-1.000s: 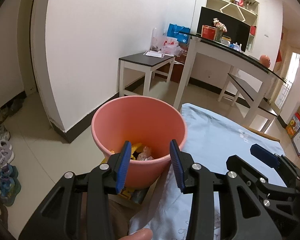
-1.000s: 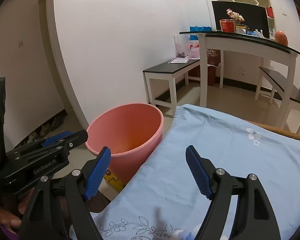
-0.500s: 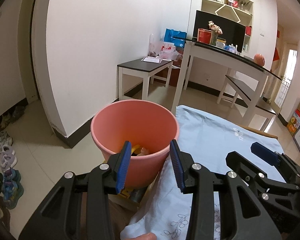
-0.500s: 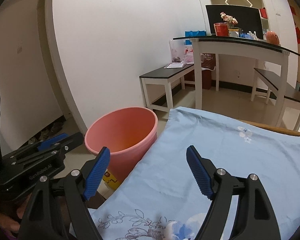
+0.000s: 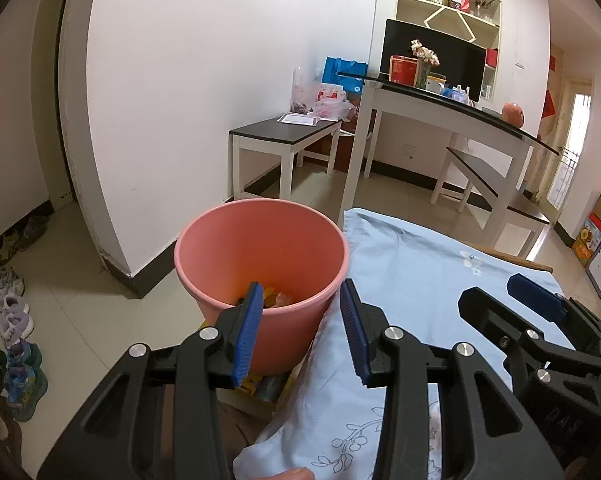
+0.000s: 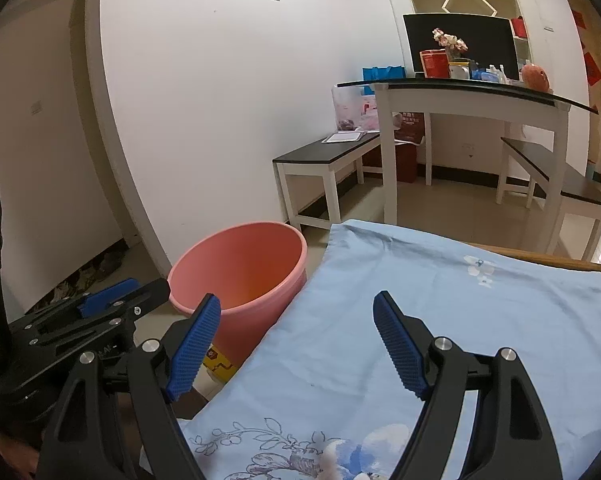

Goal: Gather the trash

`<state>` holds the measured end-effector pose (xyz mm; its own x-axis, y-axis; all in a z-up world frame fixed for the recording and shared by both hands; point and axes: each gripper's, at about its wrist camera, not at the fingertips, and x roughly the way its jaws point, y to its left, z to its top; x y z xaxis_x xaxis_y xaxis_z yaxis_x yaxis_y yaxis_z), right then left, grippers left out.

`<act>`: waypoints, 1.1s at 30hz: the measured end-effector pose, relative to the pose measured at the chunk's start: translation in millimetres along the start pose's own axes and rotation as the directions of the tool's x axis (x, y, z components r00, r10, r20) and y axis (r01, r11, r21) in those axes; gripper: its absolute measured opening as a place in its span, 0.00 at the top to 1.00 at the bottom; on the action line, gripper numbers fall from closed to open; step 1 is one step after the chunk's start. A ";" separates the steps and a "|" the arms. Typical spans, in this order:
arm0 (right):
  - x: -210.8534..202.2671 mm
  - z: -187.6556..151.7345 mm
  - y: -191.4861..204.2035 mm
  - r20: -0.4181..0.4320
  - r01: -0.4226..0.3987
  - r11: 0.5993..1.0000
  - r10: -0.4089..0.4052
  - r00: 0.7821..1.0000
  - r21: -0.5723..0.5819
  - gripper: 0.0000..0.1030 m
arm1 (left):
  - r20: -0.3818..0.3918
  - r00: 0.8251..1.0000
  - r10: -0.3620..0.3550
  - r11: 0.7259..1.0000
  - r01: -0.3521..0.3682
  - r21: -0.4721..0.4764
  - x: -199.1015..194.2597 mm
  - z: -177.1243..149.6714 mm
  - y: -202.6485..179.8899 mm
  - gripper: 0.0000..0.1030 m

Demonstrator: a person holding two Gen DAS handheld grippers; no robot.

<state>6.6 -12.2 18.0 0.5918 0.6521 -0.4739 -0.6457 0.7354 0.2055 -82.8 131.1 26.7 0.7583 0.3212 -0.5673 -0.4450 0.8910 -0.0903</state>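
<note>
Beside the one pink bucket (image 5: 260, 256), the left claw (image 5: 300, 330) is hanging with jaws apart and empty, sitting farther back from the rim than a second ago. The right claw (image 6: 296, 346) is gaping wider over the blue cloth (image 6: 440, 300). Inside the bucket, trash (image 5: 274, 298) is lying, now mostly hidden.

Pale blue floral cloth (image 6: 440, 304) covers the table; pink bin (image 5: 260, 256) stands on tiled floor (image 5: 80, 320)
</note>
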 end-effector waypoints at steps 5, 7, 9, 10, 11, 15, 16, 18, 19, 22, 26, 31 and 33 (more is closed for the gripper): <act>0.9 1.0 -1.9 -0.002 0.004 1.000 -0.004 1.000 0.002 0.25 | -0.002 1.000 0.000 1.000 0.000 0.002 -0.1 -0.2 -0.7 0.61; 1.1 0.9 -1.9 -0.003 0.005 1.000 -0.005 1.000 0.002 0.25 | -0.002 1.000 0.000 1.000 0.000 0.003 -0.1 -0.2 -0.9 0.61; 1.5 0.6 -2.6 -0.006 0.006 1.000 -0.006 1.000 0.004 0.25 | -0.005 1.000 0.000 1.000 0.000 0.005 0.5 0.3 -1.6 0.61; 1.4 0.6 -2.5 -0.007 0.007 1.000 -0.007 1.000 0.003 0.25 | -0.006 1.000 0.000 1.000 0.000 0.005 0.7 0.5 -1.6 0.61; 1.8 0.6 -2.9 -0.006 0.007 1.000 -0.007 1.000 0.002 0.25 | -0.007 1.000 0.000 1.000 0.000 0.005 0.8 0.5 -1.8 0.61; 2.0 0.5 -3.2 -0.009 0.007 1.000 -0.007 1.000 0.004 0.25 | -0.012 1.000 -0.001 1.000 0.001 0.006 3.9 0.6 -3.9 0.61; 2.1 0.4 -3.2 -0.009 0.007 1.000 -0.007 1.000 0.004 0.25 | -0.013 1.000 -0.001 1.000 0.001 0.007 4.9 0.4 -4.2 0.61; 2.7 -0.2 -4.0 -0.011 0.008 1.000 -0.008 1.000 0.005 0.25 | -0.015 1.000 -0.002 1.000 0.002 0.008 5.6 0.6 -3.9 0.61; 2.6 -0.2 -4.0 -0.010 0.008 1.000 -0.008 1.000 0.005 0.25 | -0.016 1.000 -0.002 1.000 0.002 0.008 6.4 0.3 -4.1 0.61; 3.6 -1.1 -5.4 -0.012 0.009 1.000 -0.009 1.000 0.008 0.25 | -0.018 1.000 -0.003 1.000 0.003 0.009 7.7 0.0 -4.5 0.61; 5.4 -5.1 -6.8 -0.019 0.009 1.000 -0.009 1.000 0.010 0.25 | -0.026 1.000 -0.003 1.000 0.003 0.007 11.8 -1.9 -3.9 0.61; 8.2 -7.8 -6.8 -0.027 0.007 1.000 -0.007 1.000 0.009 0.25 | -0.028 1.000 -0.002 1.000 0.002 0.007 13.3 -3.0 -3.4 0.61; 9.5 -7.8 -6.9 -0.029 0.007 1.000 -0.007 1.000 0.007 0.25 | -0.027 1.000 -0.002 1.000 0.002 0.006 13.2 -2.8 -3.6 0.61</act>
<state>12.9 -12.5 5.4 0.5822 0.6414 -0.4997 -0.6381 0.7413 0.2082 -72.6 131.2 17.3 0.7457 0.3106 -0.5894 -0.4403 0.8937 -0.0862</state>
